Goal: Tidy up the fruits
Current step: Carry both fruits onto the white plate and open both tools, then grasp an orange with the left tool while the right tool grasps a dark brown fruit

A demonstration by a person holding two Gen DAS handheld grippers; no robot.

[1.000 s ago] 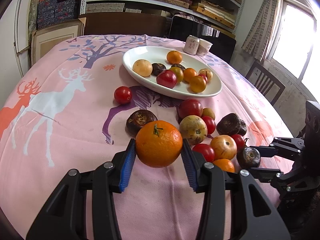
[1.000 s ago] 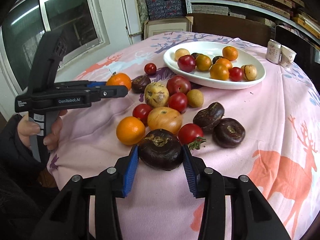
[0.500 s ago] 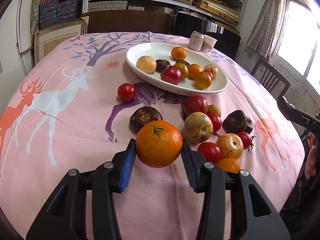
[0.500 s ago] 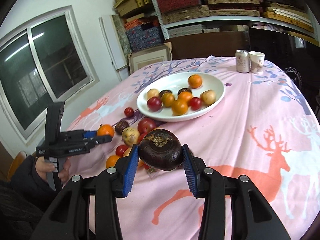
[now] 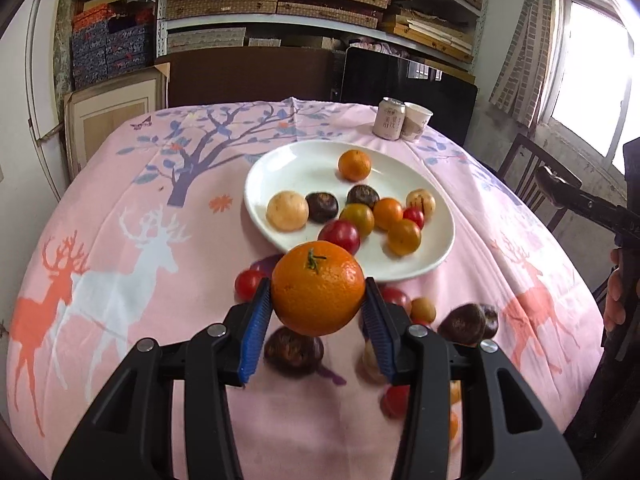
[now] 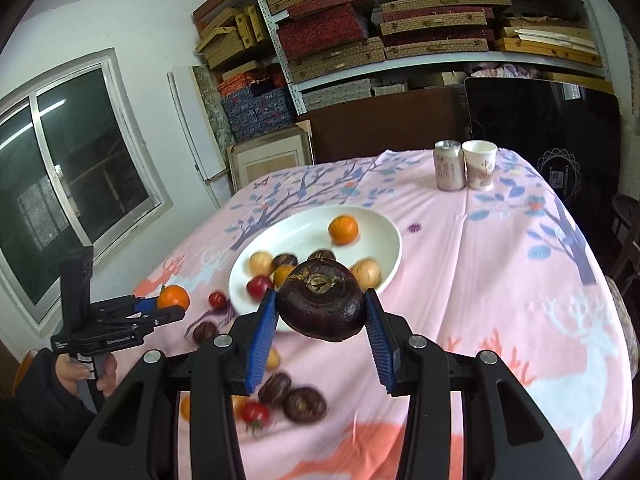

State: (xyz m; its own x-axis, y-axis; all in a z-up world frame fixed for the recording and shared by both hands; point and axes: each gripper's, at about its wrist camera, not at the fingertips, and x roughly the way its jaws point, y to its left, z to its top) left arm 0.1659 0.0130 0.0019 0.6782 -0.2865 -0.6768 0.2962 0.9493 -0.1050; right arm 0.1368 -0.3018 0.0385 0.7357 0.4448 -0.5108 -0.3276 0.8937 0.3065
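My left gripper (image 5: pixel 318 312) pinches a round orange (image 5: pixel 318 287) between its blue ribbed pads (image 5: pixel 256 330); the peel is bright and finely pitted, with a small green stem stub on top, and the fruit sits right at the fingertips, held above the pink deer-print tablecloth (image 5: pixel 120 248). Just beyond it I see the near rim of the white oval plate (image 5: pixel 304 160), glossy and shallow, carrying a pale yellow fruit (image 5: pixel 287 211), dark brown wrinkled fruits, small oranges and a red tomato (image 5: pixel 339 235). Loose fruit lies blurred on the cloth beneath the fingers: a cherry tomato (image 5: pixel 248 283) to the left, a dark brown fruit (image 5: pixel 294 351) underneath, more to the right. My right gripper (image 6: pixel 320 322) is clamped on a dark purple-brown fruit (image 6: pixel 322 305), squat and matte with a rough tan scar at its crown; it fills the gap between the ribbed pads at the tips, raised over the cloth in front of the plate (image 6: pixel 376 232). At the far edge of the table stand a drink can (image 6: pixel 449 165) and a paper cup (image 6: pixel 480 165), side by side.
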